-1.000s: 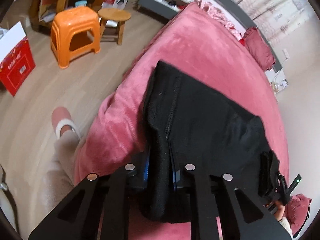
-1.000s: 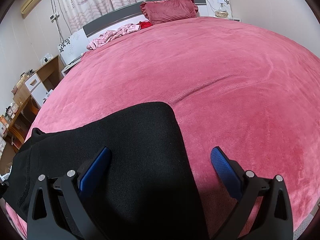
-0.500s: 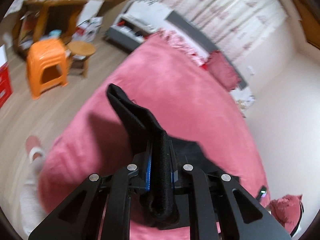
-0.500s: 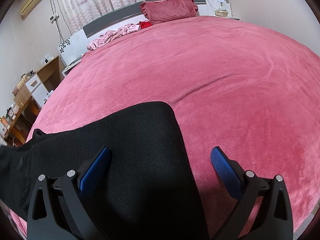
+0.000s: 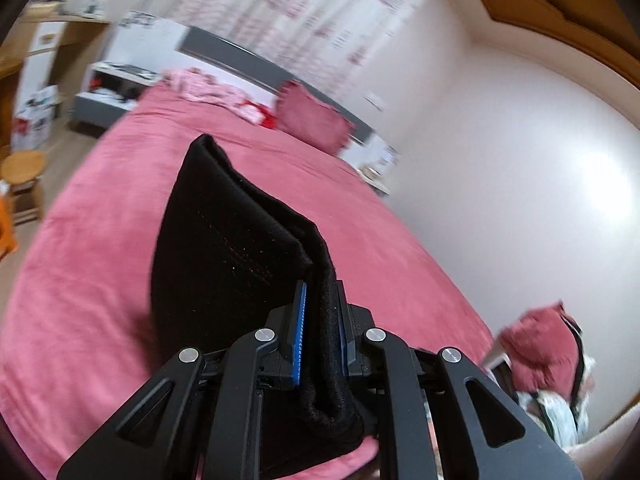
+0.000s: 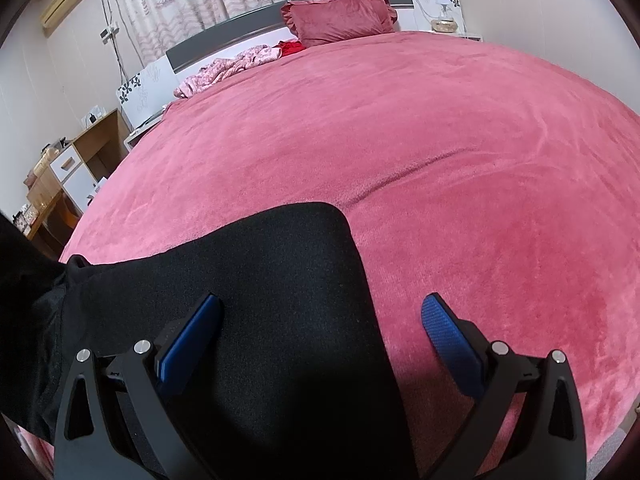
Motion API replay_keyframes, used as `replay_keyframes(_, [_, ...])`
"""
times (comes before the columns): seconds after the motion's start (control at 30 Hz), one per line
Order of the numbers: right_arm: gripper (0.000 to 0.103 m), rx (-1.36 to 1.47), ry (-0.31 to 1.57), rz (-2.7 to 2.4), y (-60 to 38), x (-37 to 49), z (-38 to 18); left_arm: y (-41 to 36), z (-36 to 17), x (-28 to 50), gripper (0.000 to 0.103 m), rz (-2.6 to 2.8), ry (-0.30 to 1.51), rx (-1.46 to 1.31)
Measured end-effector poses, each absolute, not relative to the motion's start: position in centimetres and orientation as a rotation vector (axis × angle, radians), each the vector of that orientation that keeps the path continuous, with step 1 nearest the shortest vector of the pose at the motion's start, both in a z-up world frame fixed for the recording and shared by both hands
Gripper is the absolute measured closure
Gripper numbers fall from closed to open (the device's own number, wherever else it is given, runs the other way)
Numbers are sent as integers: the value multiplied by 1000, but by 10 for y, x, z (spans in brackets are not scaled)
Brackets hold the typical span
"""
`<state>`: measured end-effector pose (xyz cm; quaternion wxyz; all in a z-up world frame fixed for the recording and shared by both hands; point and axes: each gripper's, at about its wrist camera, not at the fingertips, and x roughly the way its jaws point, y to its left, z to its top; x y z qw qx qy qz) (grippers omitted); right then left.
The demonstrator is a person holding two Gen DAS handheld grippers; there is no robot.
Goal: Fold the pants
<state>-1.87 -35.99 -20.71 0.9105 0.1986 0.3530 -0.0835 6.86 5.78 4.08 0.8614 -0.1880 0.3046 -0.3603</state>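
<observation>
Step in hand: the fold-over. Left gripper point(image 5: 320, 332) pinches a thick bunched edge of the black pants point(image 5: 224, 248) between its blue pads point(image 5: 299, 332), jaws nearly together on the cloth. The held end stands lifted off the pink bed point(image 5: 92, 264), rising as a stiff tent in front of the camera. The rest of the garment lies flat on the near part of the bed.

Right gripper point(image 6: 320, 334): jaws spread wide, nothing clamped. It sits low over the flat portion of the pants point(image 6: 256, 288); the left pad is over the cloth, the right pad over bare blanket. Whether it presses on the fabric I cannot tell.

Judged next move: carry the lifted end across onto the flat part, line the edges up, then release. Risk: the thick fabric slumps or lands skewed.

View differences: the left wrist view shows the pinch and the raised flap, plus a wooden stool point(image 5: 22, 168) at the left edge. The right wrist view shows the flat layer's rounded corner, open bedspread beyond, and the pillow point(image 6: 340, 18) at the headboard.
</observation>
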Motion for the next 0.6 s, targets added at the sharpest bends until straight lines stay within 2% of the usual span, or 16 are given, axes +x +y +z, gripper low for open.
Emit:
replay_keyframes(0.17, [2, 425, 732, -167, -358, -17, -208, -3, 36, 67, 91, -896, 672, -355])
replay_keyframes(0.33, [2, 424, 756, -172, -359, -19, -203, -72, 20, 65, 98, -1034, 716, -286])
replay_keyframes(0.37, [2, 412, 758, -178, -360, -21, -199, -84, 16, 67, 103, -1051, 727, -268])
replay_keyframes(0.6, [2, 350, 714, -229, -375, -40, -175, -160, -66, 82, 103, -1071, 954, -173])
